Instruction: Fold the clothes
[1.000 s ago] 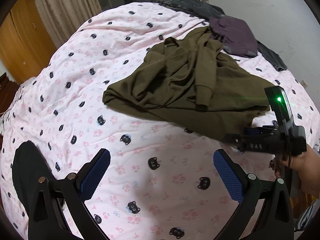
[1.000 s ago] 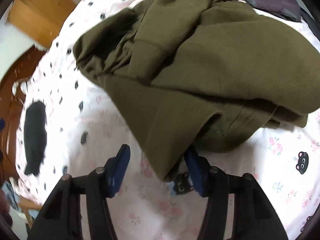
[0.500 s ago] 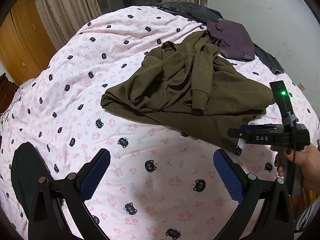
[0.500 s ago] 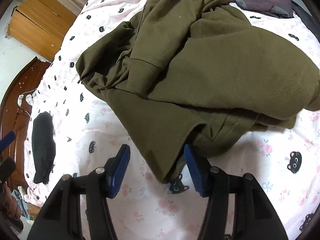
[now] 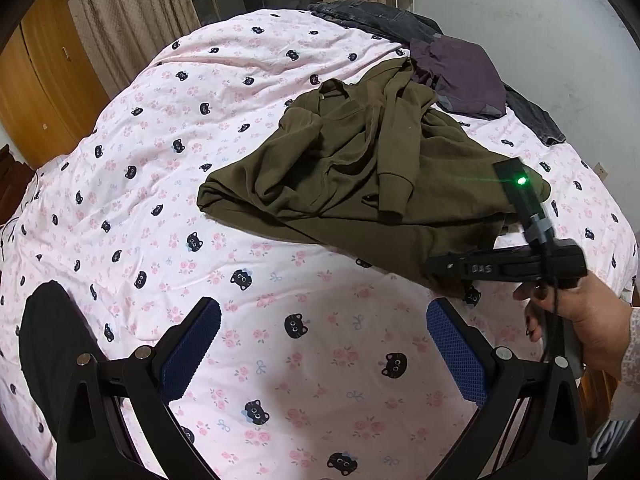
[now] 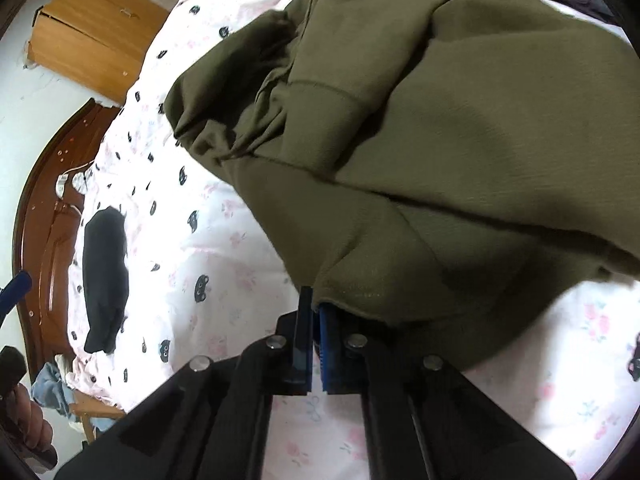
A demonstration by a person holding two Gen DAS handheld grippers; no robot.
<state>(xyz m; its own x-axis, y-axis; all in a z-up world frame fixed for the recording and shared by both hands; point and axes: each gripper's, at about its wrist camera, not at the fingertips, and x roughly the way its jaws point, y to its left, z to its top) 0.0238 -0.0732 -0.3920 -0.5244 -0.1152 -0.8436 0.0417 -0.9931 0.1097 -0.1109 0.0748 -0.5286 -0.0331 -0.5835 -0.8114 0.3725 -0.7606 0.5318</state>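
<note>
A bed covered with a pink sheet printed with black cat faces and roses [image 5: 224, 92] fills the left wrist frame. An olive-green sweatshirt [image 5: 360, 184] lies crumpled right of centre. A folded dark purple garment [image 5: 464, 76] sits at upper right, touching the sweatshirt. Dark grey jeans [image 5: 380, 20] lie along the top edge. A black cloth [image 5: 52, 344] rests at lower left.

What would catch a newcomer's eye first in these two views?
A crumpled olive-green sweatshirt lies on the pink bedspread printed with black cat faces, toward its right side. The right gripper is shut on the sweatshirt's near hem, while the left gripper hovers open over bare bedspread. A folded purple garment sits beyond the sweatshirt near the wall.
</note>
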